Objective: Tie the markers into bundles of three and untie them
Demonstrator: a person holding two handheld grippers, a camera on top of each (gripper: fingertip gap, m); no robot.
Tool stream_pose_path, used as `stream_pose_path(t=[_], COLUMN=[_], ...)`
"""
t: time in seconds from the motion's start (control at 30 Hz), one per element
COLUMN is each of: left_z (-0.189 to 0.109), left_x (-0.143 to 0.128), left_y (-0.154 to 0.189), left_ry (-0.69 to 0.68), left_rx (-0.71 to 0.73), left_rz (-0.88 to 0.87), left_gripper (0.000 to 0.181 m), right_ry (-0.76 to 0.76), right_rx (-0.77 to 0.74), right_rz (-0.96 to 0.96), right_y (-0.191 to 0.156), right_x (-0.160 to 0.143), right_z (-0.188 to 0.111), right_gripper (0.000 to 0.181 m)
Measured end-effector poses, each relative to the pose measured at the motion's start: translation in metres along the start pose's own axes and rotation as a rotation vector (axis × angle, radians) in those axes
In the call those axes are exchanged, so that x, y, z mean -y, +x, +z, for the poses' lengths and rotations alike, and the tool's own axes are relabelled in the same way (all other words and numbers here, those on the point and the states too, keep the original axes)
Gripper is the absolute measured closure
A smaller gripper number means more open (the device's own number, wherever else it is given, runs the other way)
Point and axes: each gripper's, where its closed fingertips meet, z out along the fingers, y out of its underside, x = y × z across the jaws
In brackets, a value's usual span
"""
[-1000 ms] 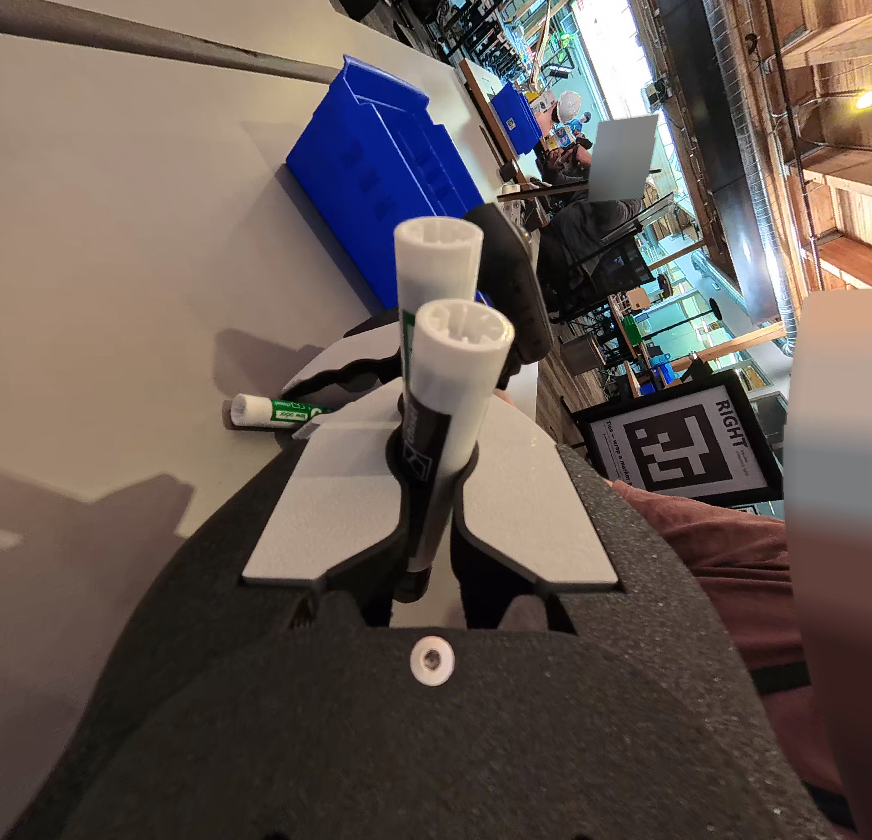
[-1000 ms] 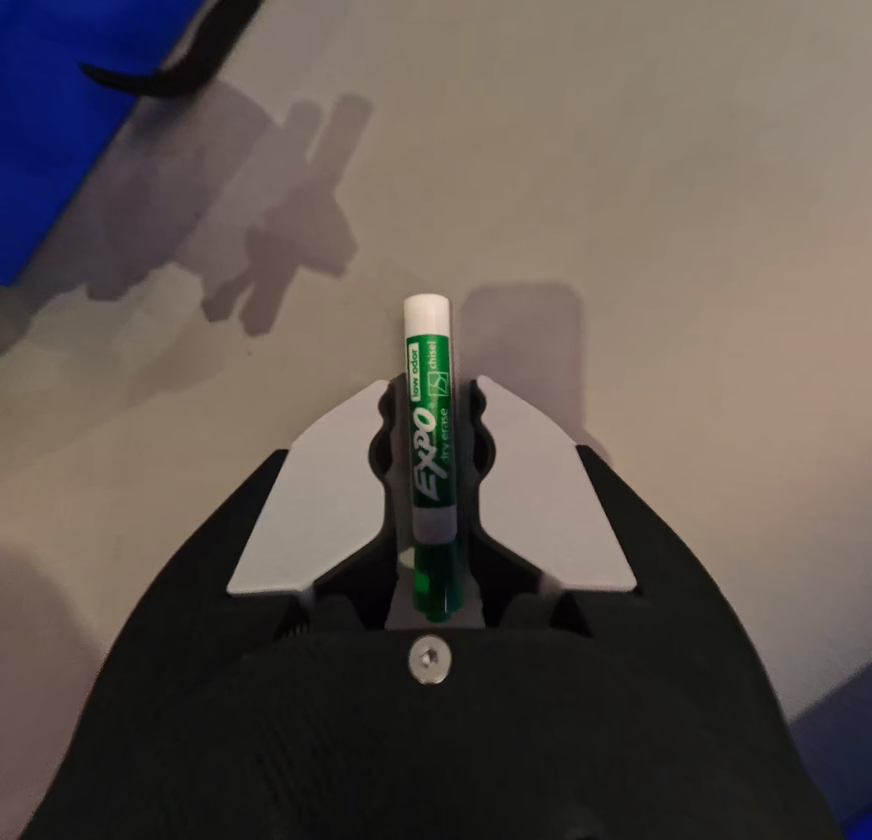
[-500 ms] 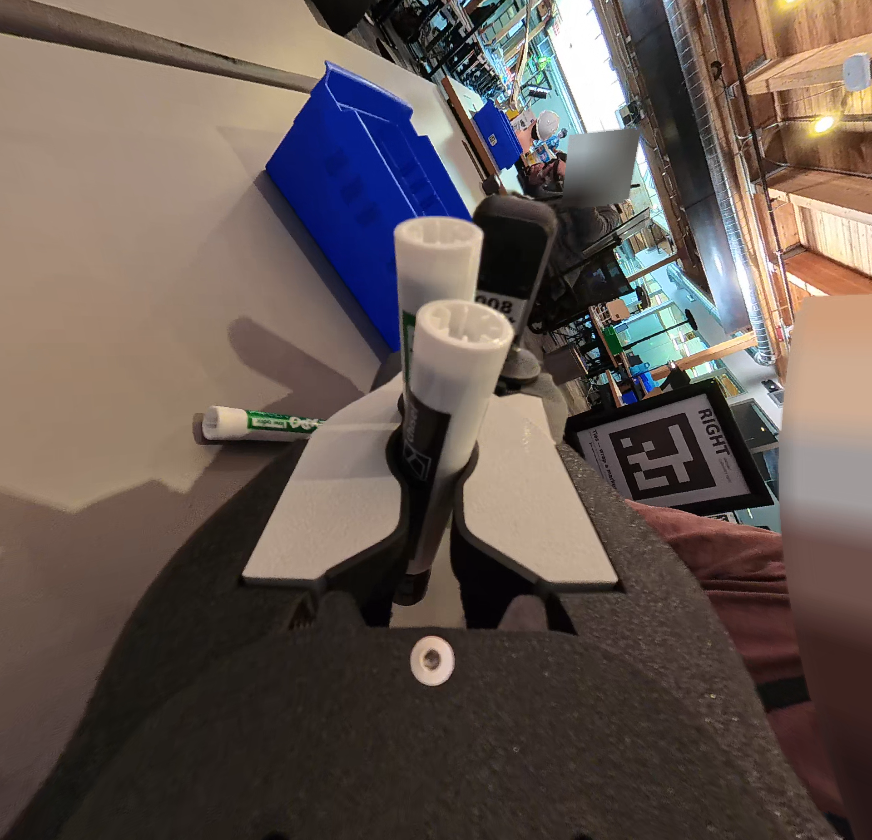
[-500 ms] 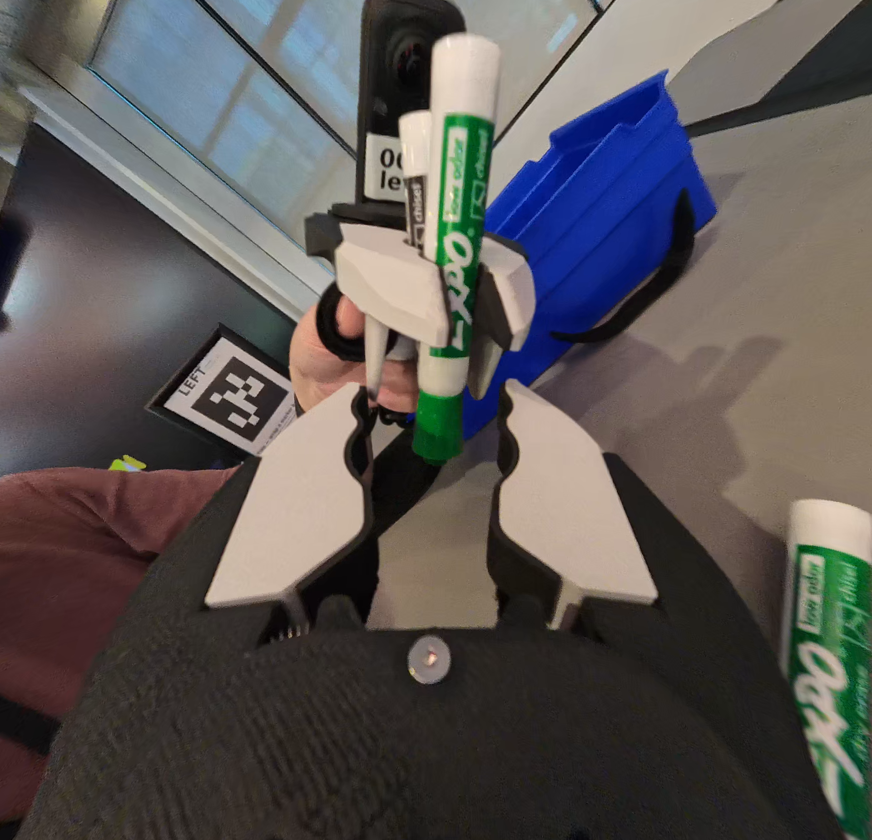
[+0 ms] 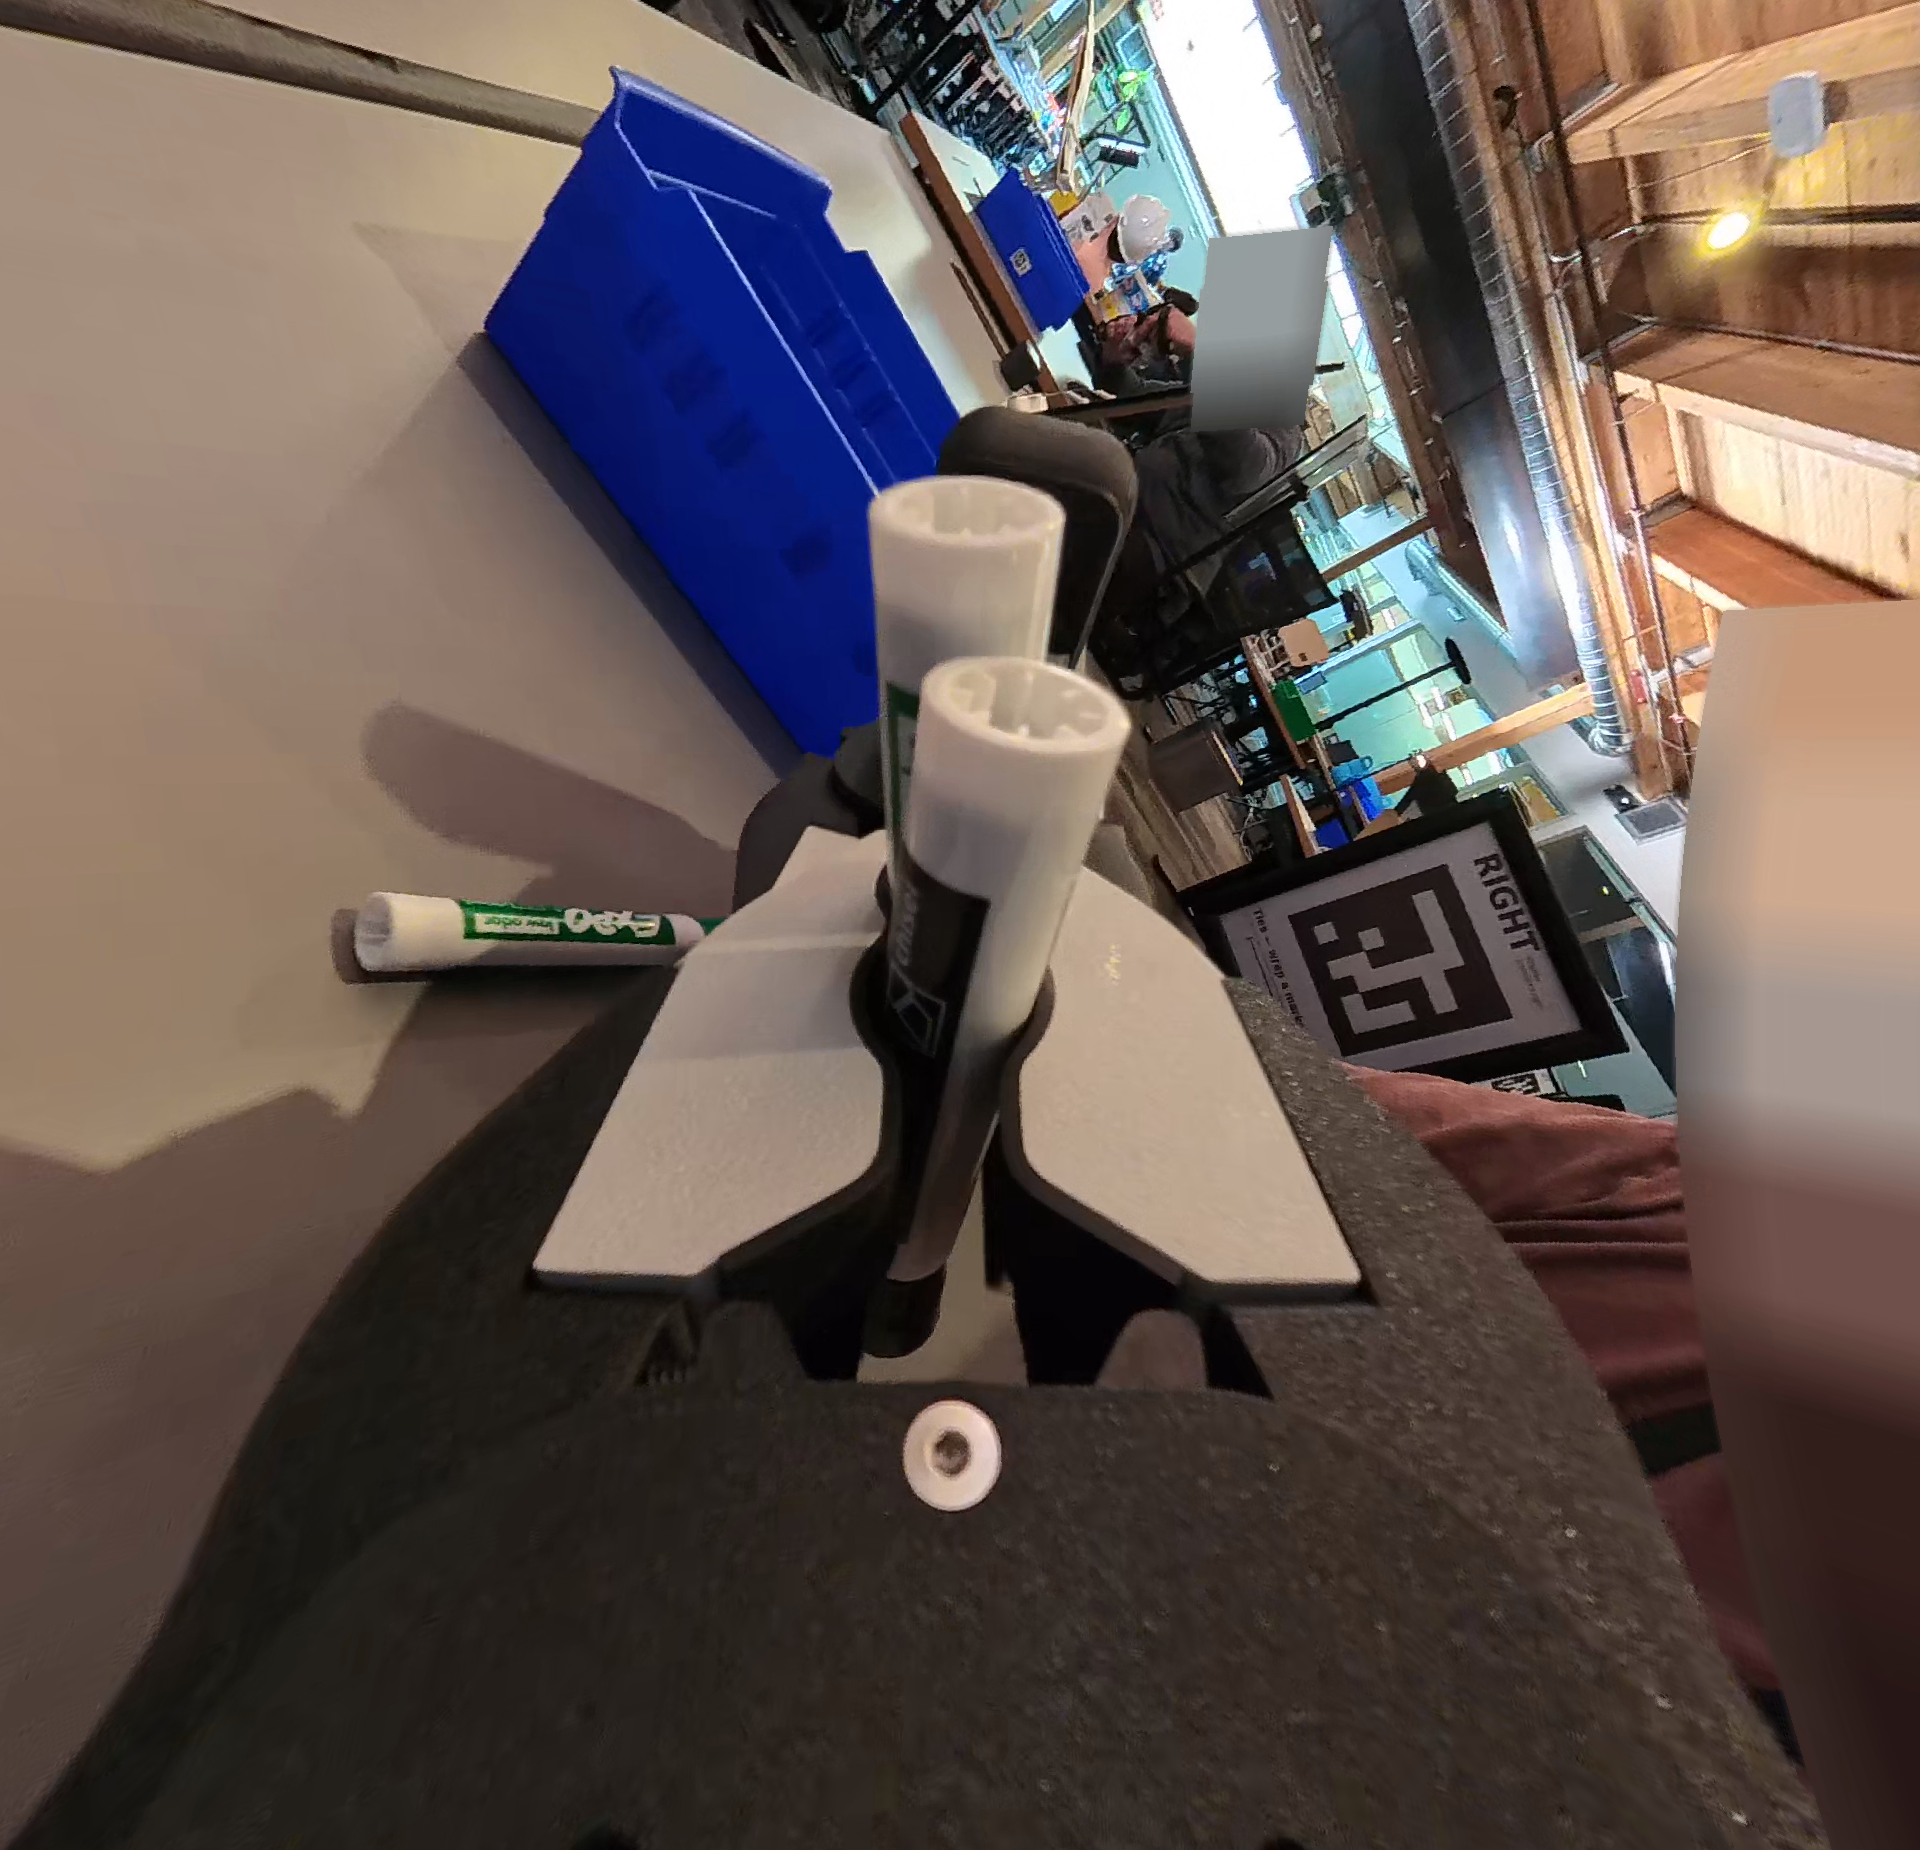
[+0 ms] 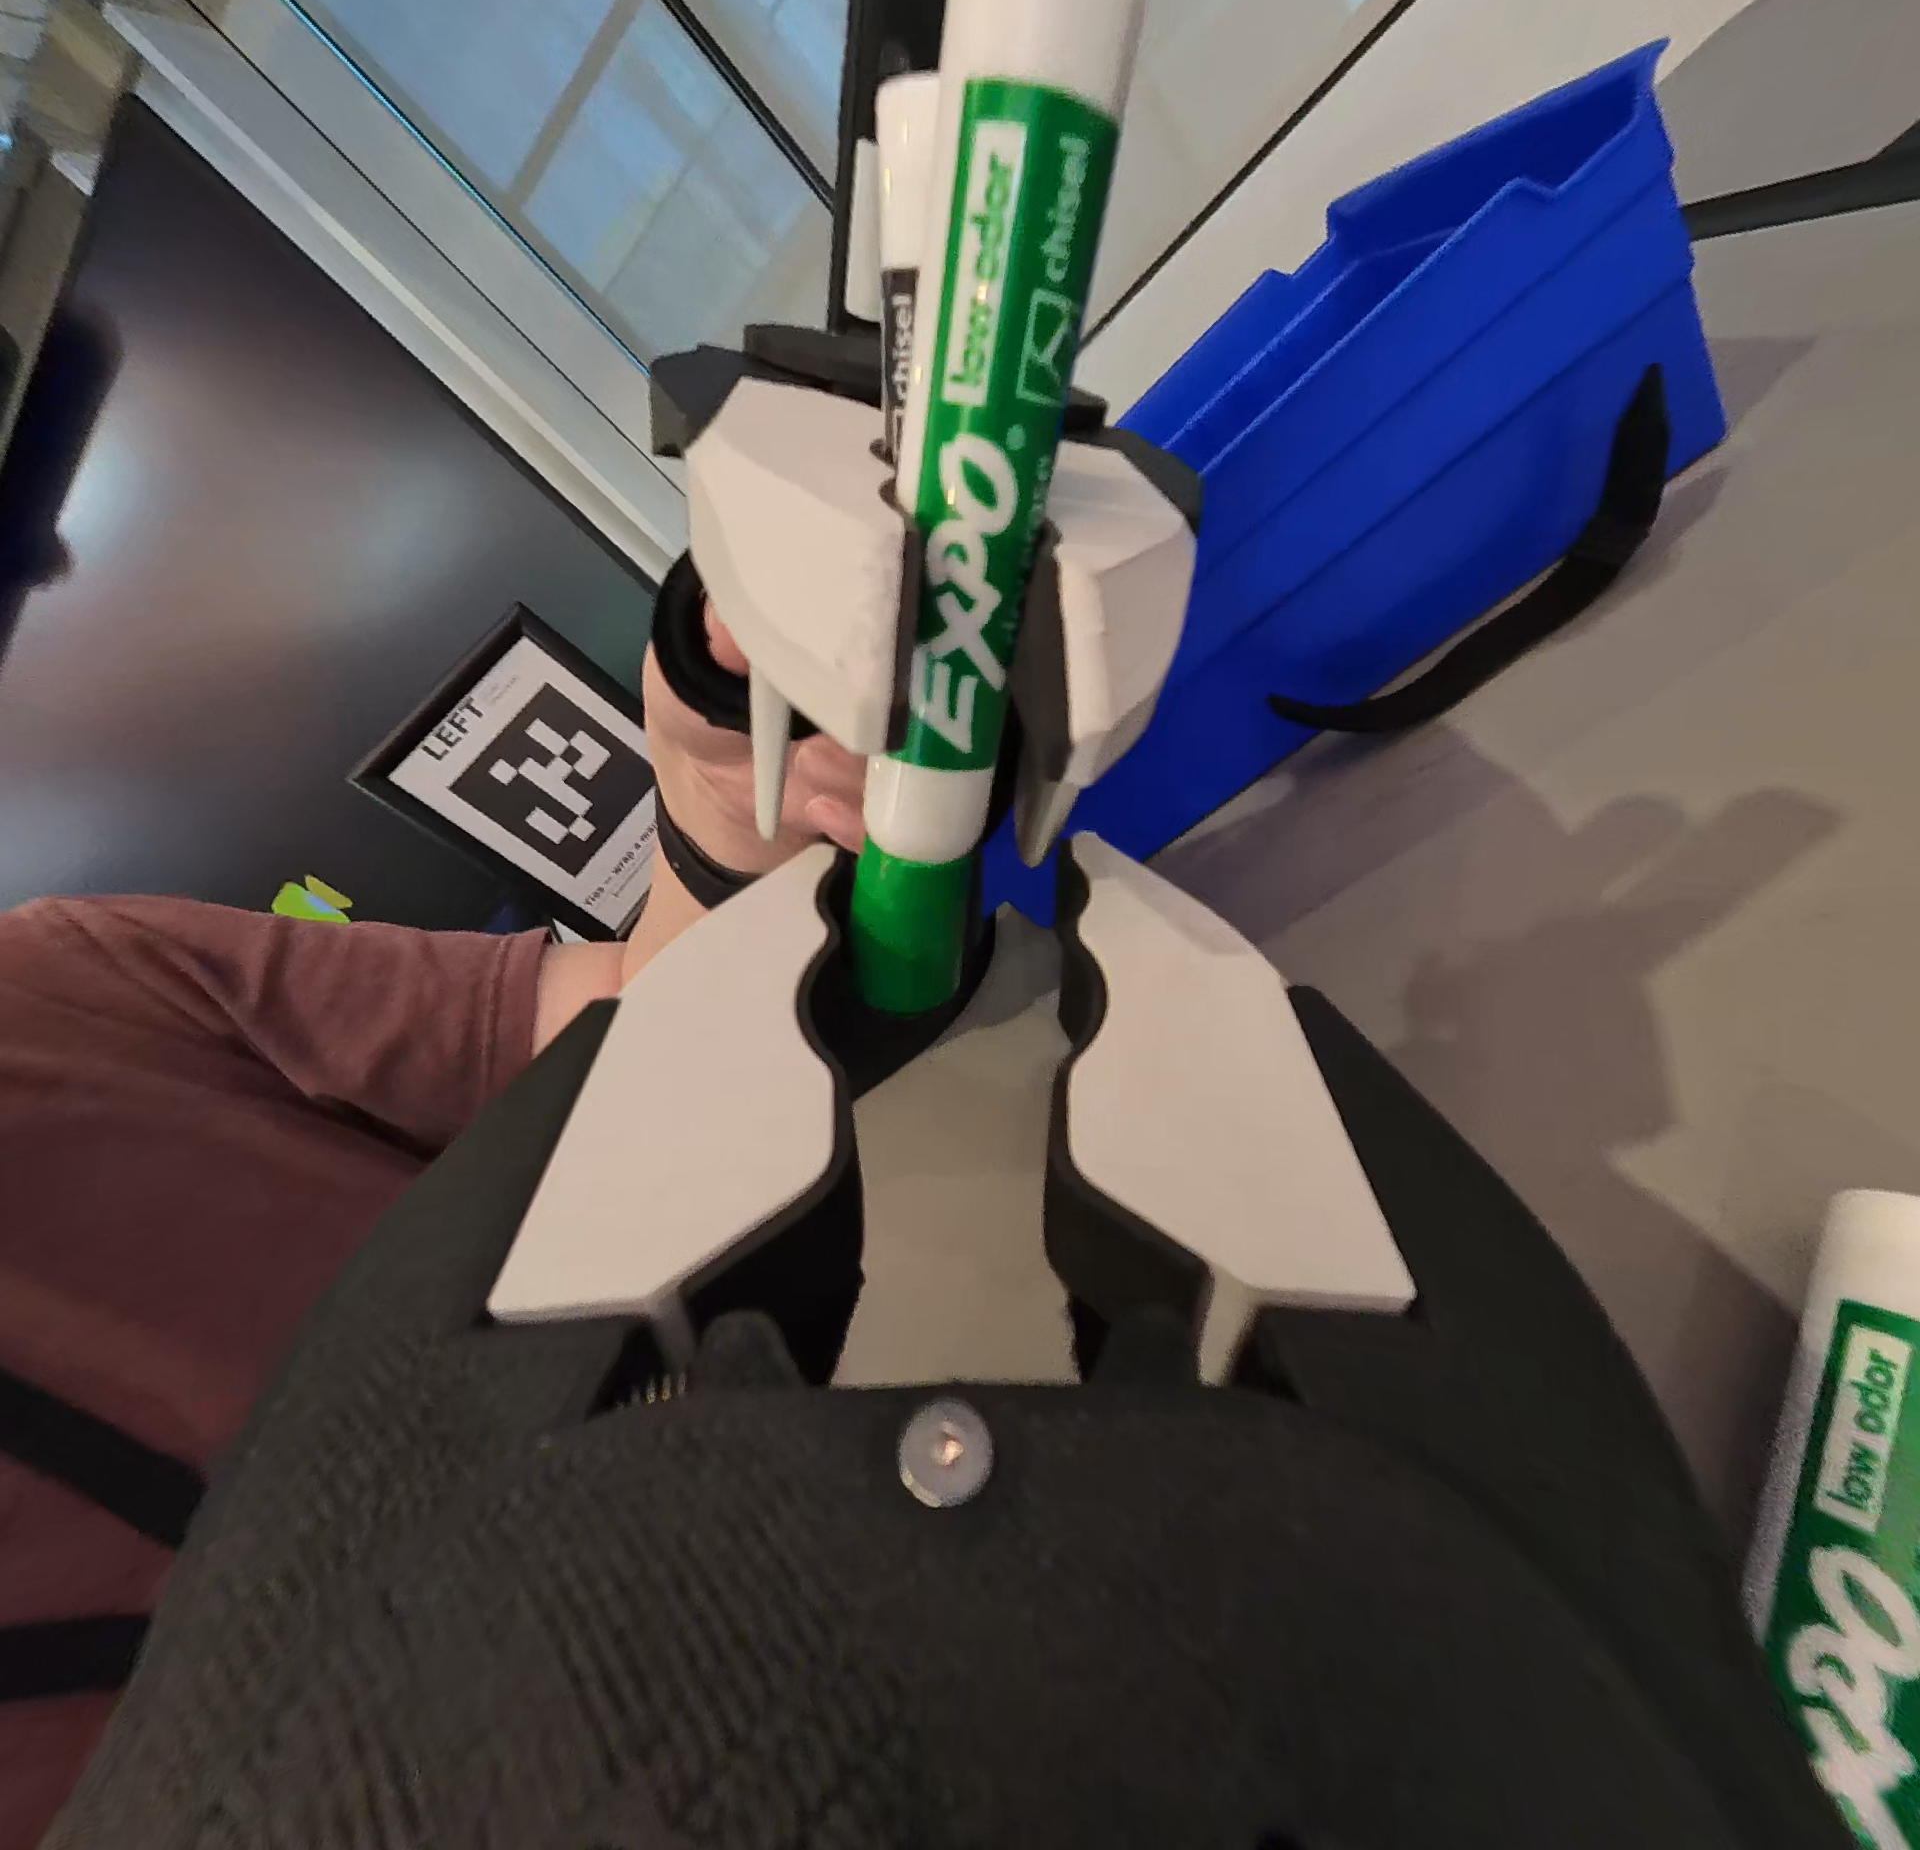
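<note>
My left gripper (image 5: pixel 977 896) is shut on two markers held upright: a black marker (image 5: pixel 966 948) in front and a green marker (image 5: pixel 961 595) behind it. In the right wrist view the same left gripper (image 6: pixel 966 595) holds the green marker (image 6: pixel 977 429) with the black marker (image 6: pixel 899 242) behind. My right gripper (image 6: pixel 951 896) is open, its fingertips on either side of that green marker's green cap (image 6: pixel 909 938). Another green marker (image 5: pixel 530 933) lies loose on the grey table, and it also shows in the right wrist view (image 6: pixel 1849 1488).
A blue bin (image 5: pixel 707 377) stands on the table behind the grippers, with a black strap (image 6: pixel 1558 605) hanging against its side (image 6: pixel 1403 429). The person's hand (image 6: pixel 707 782) and maroon sleeve (image 6: pixel 260 1052) are at the left. Framed tag cards (image 5: pixel 1413 959) stand nearby. My hands' fingertips stand some 7 centimetres from each other.
My right gripper let go of the green marker on the table, swung up and closed in on the left gripper's markers, its open fingers now around the green cap. The left gripper kept its hold.
</note>
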Motion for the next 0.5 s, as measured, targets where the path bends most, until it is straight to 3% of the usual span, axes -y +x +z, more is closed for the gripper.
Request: stream_pose_path(t=[0.2,0.27,0.4,0.5], left_z=[0.0015,0.0018,0.002,0.0021], left_x=[0.0016,0.0013,-0.0005,-0.0014], left_y=[-0.0033,-0.0034,-0.0069,-0.0062], left_ry=[0.019,0.015,-0.005,-0.011], left_rx=[0.029,0.038,0.074,0.058], left_rz=[0.003,0.007,0.05,0.039], left_gripper=[0.167,0.164,0.167,0.167], right_ry=[0.009,-0.001,0.014,-0.034], right_rx=[-0.033,-0.045,0.04,0.018], right_rz=[0.016,0.052,0.12,0.105], right_y=[0.0036,0.0076,-0.0019,-0.0014], right_x=[-0.0031,-0.0062,-0.0052,-0.0106], right_z=[0.0059,0.004,0.0029,0.0034], right_gripper=[0.144,0.161,0.162,0.162])
